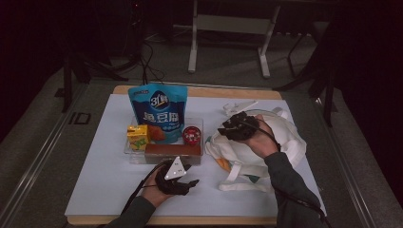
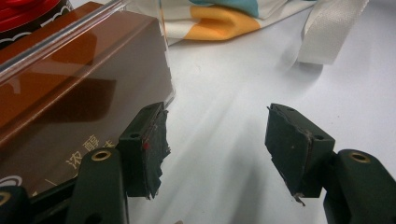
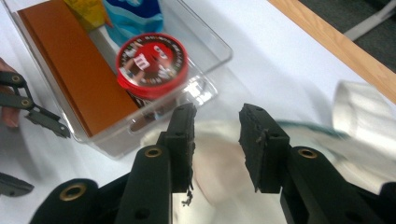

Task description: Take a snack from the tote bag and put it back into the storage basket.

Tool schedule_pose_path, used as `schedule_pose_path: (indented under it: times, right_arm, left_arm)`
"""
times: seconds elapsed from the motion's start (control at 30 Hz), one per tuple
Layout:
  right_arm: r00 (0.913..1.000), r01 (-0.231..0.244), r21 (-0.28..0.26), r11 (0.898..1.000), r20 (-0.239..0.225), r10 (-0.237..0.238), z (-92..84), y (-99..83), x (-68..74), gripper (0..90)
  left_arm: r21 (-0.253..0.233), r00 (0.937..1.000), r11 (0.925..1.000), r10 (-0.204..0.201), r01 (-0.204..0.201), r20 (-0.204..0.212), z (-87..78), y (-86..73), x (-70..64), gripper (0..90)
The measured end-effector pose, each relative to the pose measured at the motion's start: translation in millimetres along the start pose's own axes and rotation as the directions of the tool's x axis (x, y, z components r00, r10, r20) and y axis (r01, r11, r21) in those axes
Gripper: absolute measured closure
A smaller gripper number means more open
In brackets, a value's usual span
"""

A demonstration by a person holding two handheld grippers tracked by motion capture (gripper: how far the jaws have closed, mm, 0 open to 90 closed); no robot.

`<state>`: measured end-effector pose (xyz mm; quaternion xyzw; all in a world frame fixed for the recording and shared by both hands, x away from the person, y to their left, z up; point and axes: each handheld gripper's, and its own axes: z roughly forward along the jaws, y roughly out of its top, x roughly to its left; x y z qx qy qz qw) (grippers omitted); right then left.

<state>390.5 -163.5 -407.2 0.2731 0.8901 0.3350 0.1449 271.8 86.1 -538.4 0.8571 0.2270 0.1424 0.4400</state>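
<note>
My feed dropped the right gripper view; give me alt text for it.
The right gripper, black jaws apart with nothing gripped, hovers over blurred white cloth beside a clear plastic tray. The tray holds a red-lidded round candy tub, a long brown box and a blue pouch; the other gripper's jaws show at left.

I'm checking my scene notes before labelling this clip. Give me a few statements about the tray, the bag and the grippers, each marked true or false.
1. The red-lidded tub sits inside the clear tray. True.
2. The right gripper is over the cloth bag. True.
3. The left gripper clamps the brown box. False: its jaws are open, with bare table between them.
4. The blue snack pouch lies flat on the bag. False: it stands upright in the tray.
</note>
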Motion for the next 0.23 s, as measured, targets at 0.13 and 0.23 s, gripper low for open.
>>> schedule_pose_path:
  times: [0.13, 0.23]
  right_arm:
    - [0.9995, -0.003, 0.003, 1.0, 0.031, 0.003, -10.2, -11.2, -4.7, 65.3]
    - [0.998, -0.005, 0.008, 1.0, 0.063, 0.004, -17.3, -20.3, -5.9, 65.0]
  left_arm:
    - [0.0, 1.0, 1.0, -0.001, 0.001, 0.002, 0.1, 0.0, 0.1, 38.8]
    - [0.0, 1.0, 1.0, -0.004, 0.004, 0.002, 0.1, 0.0, 0.0, 38.8]
